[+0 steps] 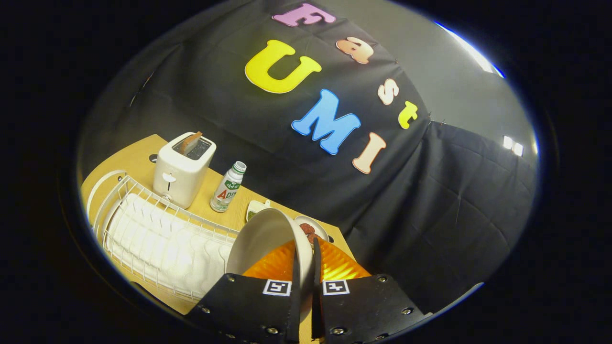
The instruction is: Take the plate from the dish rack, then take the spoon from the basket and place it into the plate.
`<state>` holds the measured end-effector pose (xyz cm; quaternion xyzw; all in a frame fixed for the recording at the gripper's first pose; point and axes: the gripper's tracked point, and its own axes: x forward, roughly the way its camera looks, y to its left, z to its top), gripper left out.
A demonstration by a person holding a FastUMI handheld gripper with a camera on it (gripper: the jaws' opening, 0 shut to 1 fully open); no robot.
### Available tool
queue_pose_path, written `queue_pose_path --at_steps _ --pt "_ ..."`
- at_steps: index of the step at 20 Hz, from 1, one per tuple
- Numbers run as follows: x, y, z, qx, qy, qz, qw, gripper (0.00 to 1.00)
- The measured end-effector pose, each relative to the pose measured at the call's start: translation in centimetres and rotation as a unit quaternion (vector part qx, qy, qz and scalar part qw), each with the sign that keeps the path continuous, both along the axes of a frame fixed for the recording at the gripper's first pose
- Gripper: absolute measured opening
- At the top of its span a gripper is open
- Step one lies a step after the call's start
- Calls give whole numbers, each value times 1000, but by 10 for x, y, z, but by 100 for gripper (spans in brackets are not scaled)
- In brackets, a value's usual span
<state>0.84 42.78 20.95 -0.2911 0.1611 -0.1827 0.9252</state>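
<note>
Right at the lens, your gripper (306,267) has its jaws clenched on the rim of the white plate (265,241), which is held on edge, tilted, above the near end of the white wire dish rack (158,234). So the plate looks free of the rack; now carry it level and set it on open counter (210,217), clear of the toaster (183,168) with its bread slice and the little bottle (228,187). Keep the squeeze firm, since a rim grip can let the plate swing. Mind the small dish of red food (311,230) just beyond the plate. Lower gently, then release.
</note>
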Motion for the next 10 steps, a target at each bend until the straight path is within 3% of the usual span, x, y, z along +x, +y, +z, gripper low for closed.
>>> queue_pose_path --at_steps 10 --pt "-81 -11 -39 63 17 56 996 10"
